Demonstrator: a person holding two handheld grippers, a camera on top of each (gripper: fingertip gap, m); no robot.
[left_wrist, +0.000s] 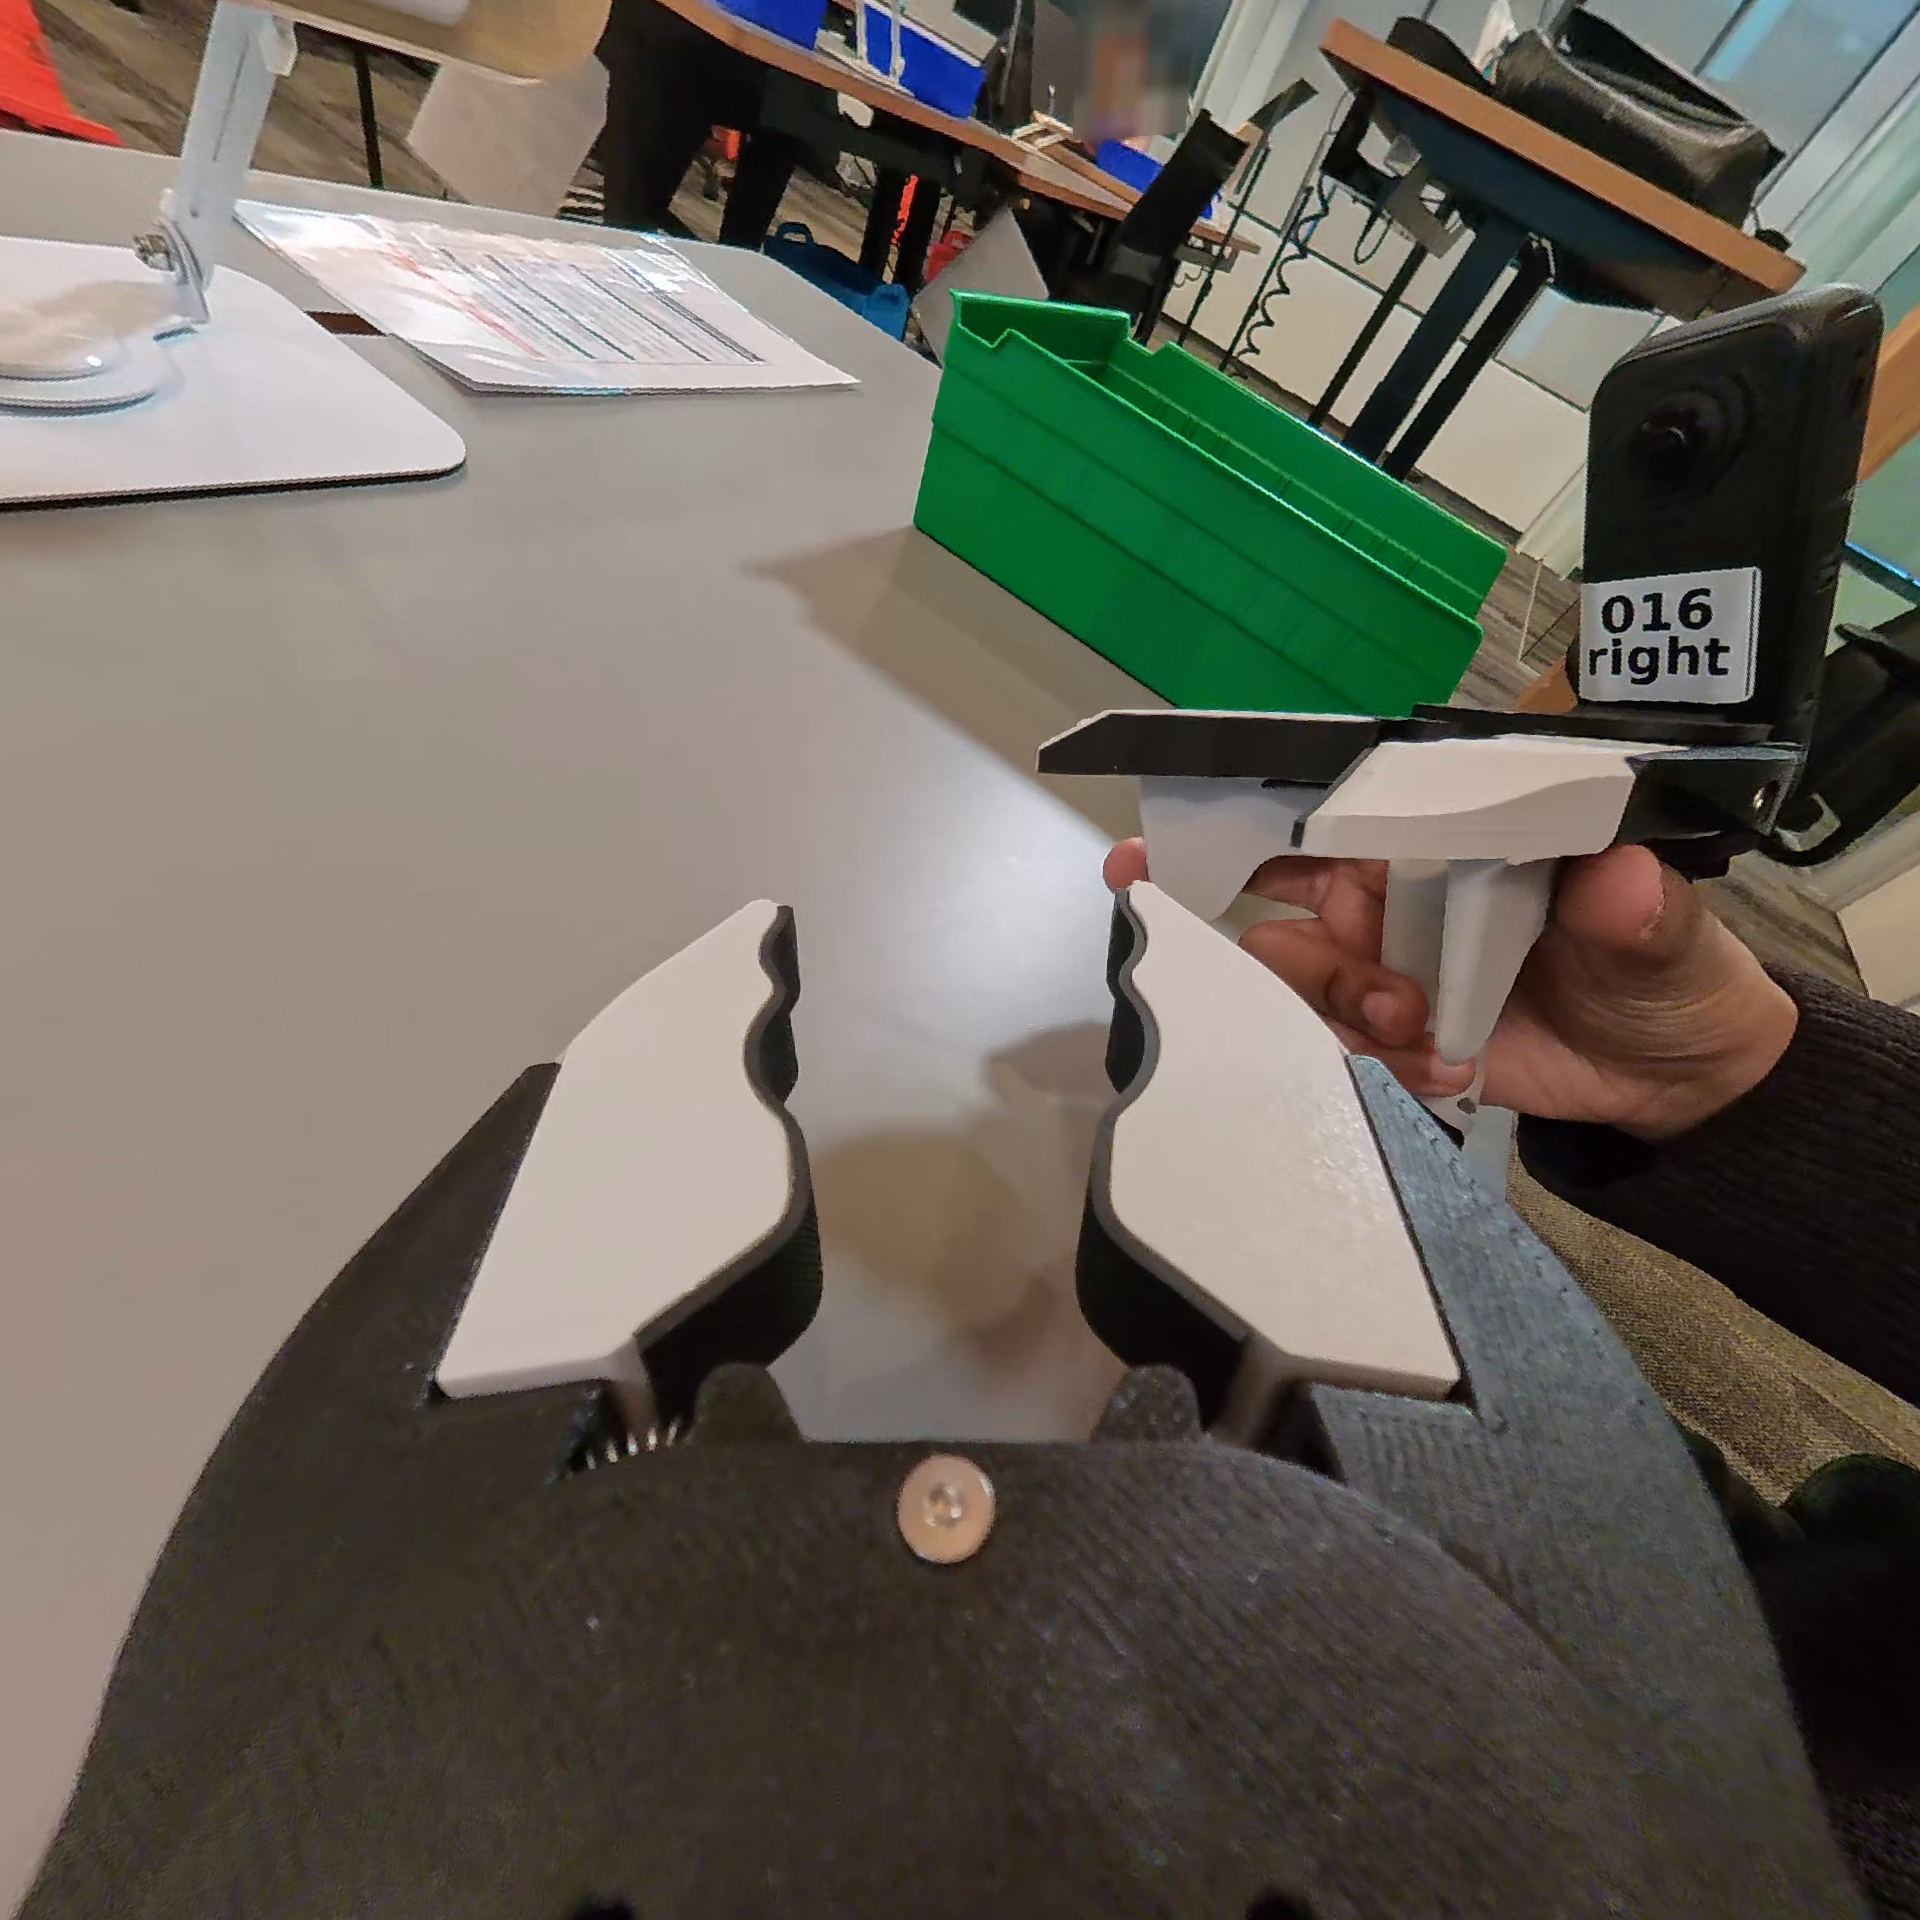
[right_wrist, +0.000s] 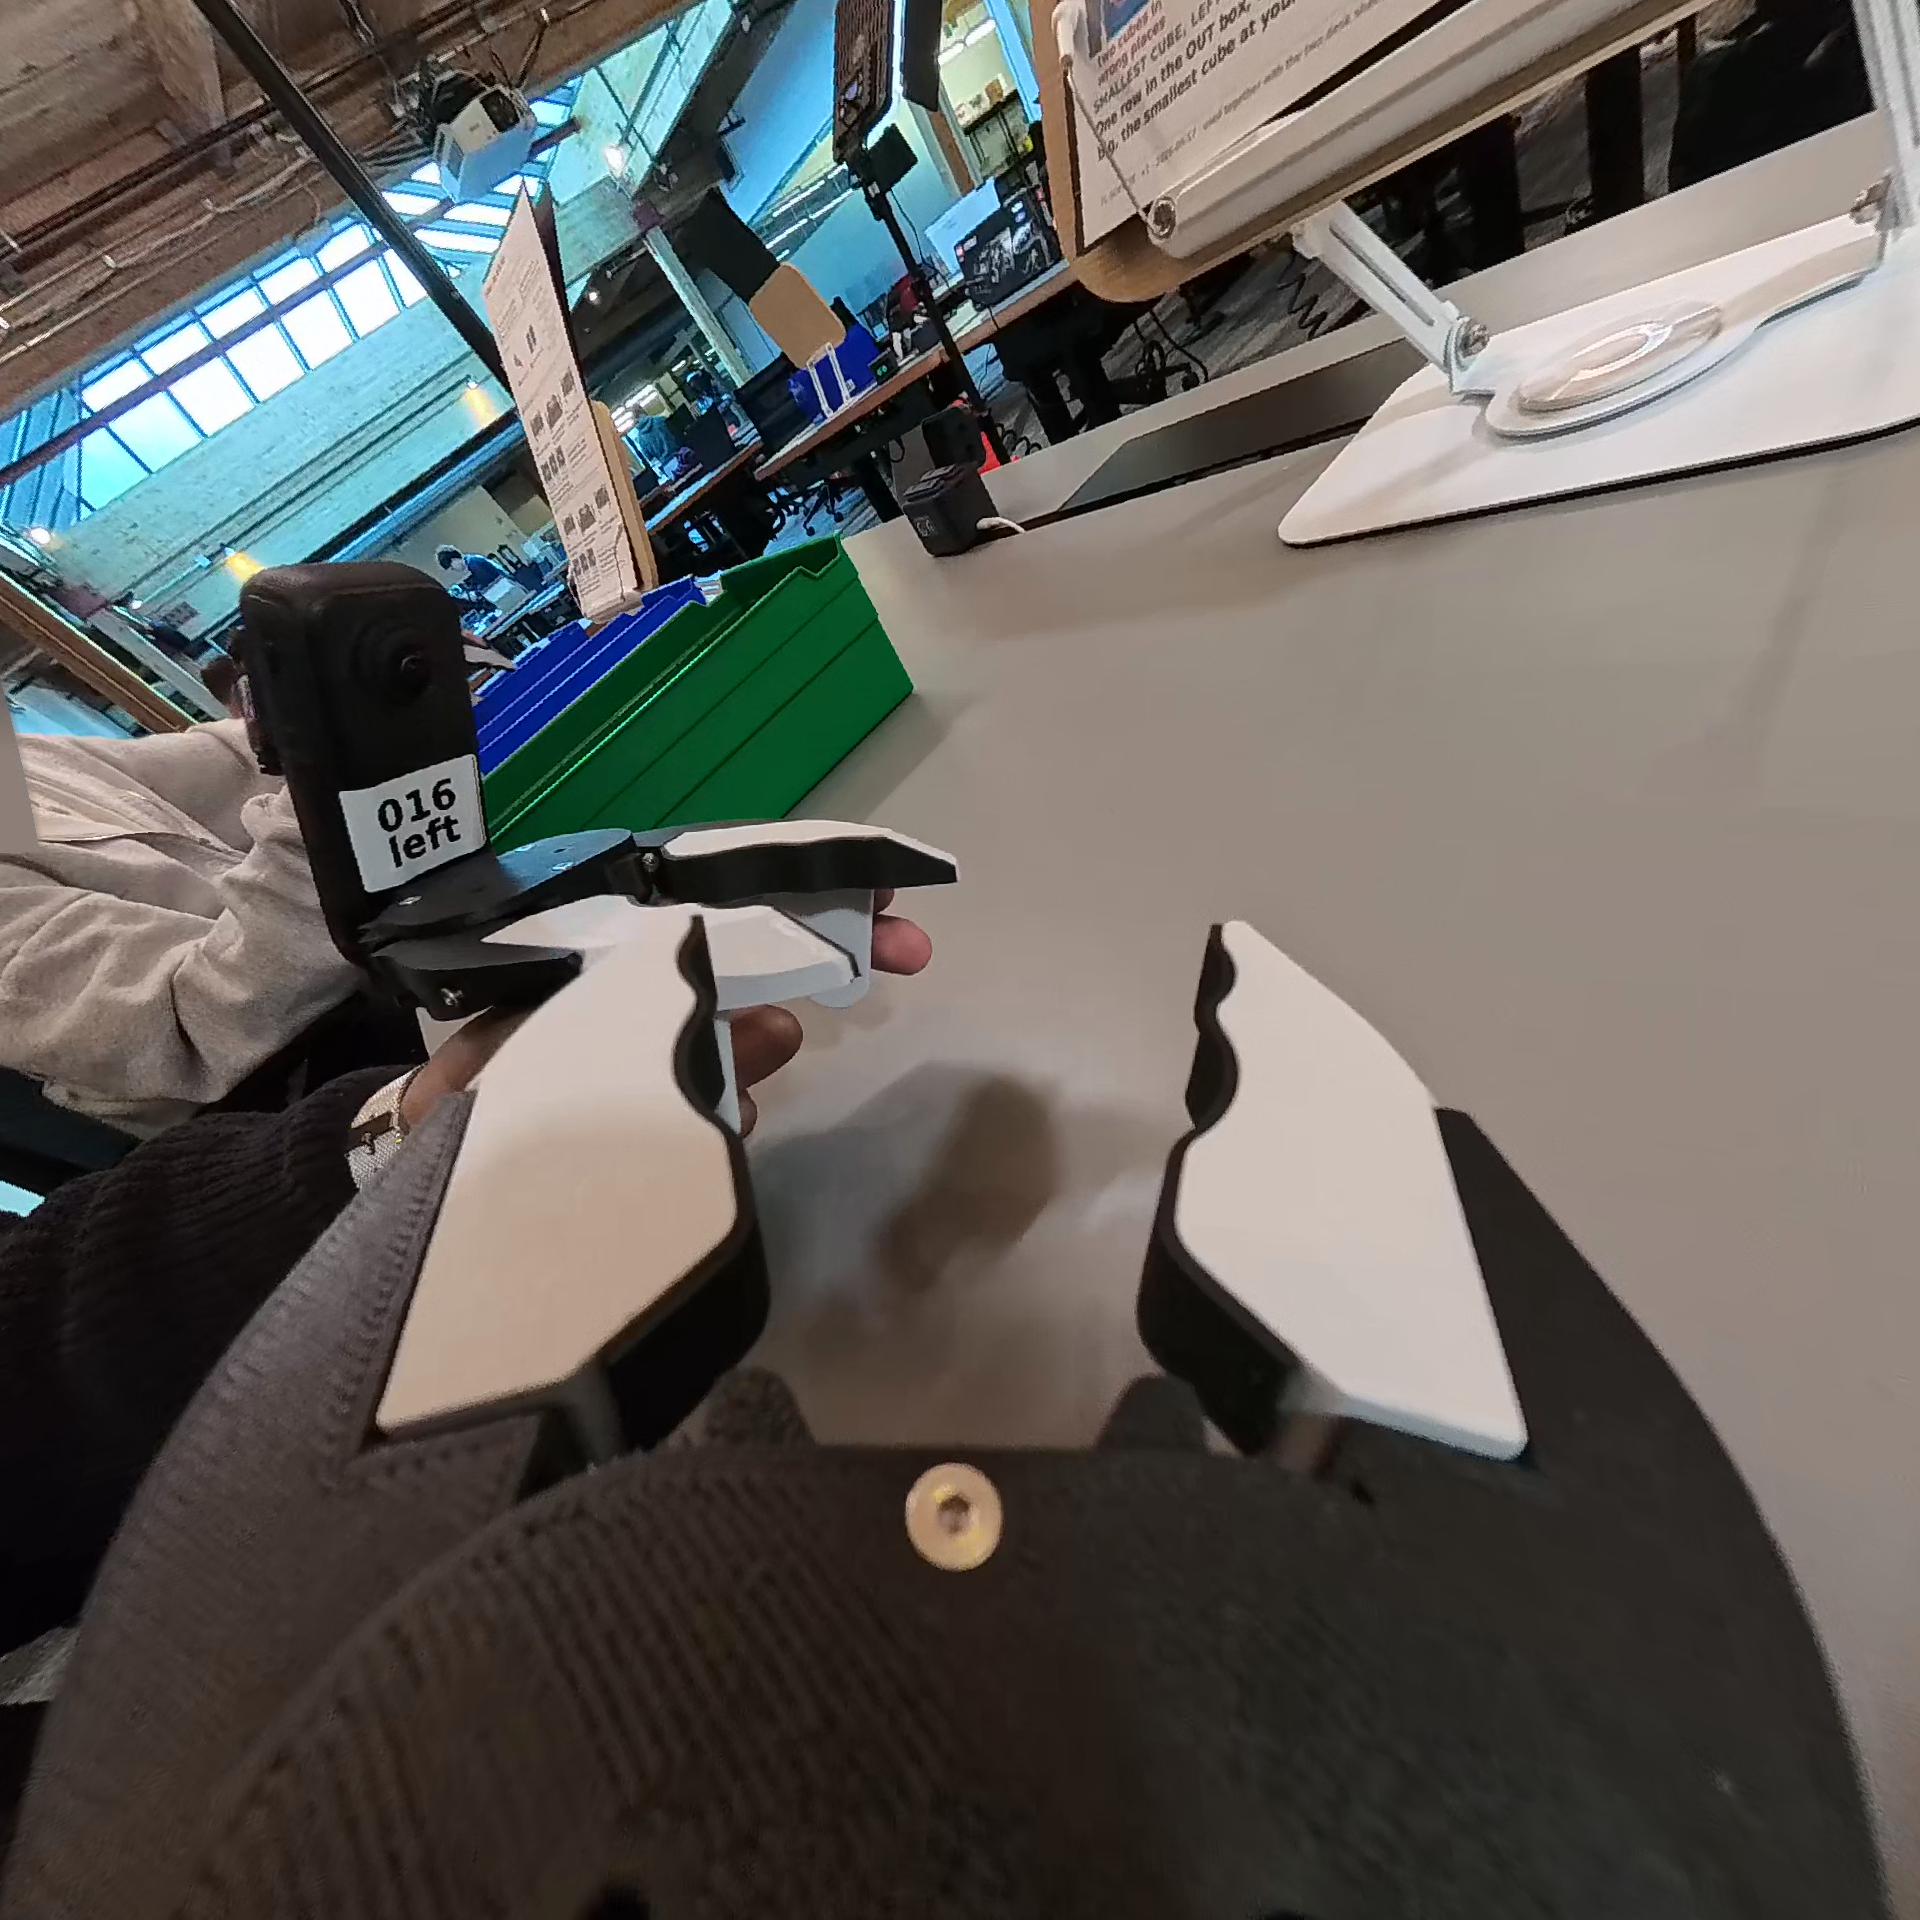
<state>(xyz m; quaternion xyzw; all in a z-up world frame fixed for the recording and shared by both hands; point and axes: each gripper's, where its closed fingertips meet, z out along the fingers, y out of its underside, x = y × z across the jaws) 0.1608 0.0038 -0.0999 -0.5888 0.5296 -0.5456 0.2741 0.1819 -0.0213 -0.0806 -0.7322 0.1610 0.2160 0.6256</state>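
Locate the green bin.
The green bin sits on the grey table: right of centre in the left wrist view, left in the right wrist view, beside blue bins.

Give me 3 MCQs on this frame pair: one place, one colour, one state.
1. Where is the green plastic bin?
A. on the grey table top, ahead of the grippers
B. on the floor
C. between the left gripper's fingers

2. What colour is the flat base plate of the stand?
A. red
B. white
C. black

3. How is the left gripper?
A. shut on a cube
B. shut, empty
C. open, empty

Key: 1 A, the bin sits on the table past both grippers. 2 B, the plate shows white in both views. 3 C, bare table shows between its parted fingers; the right gripper is likewise open.
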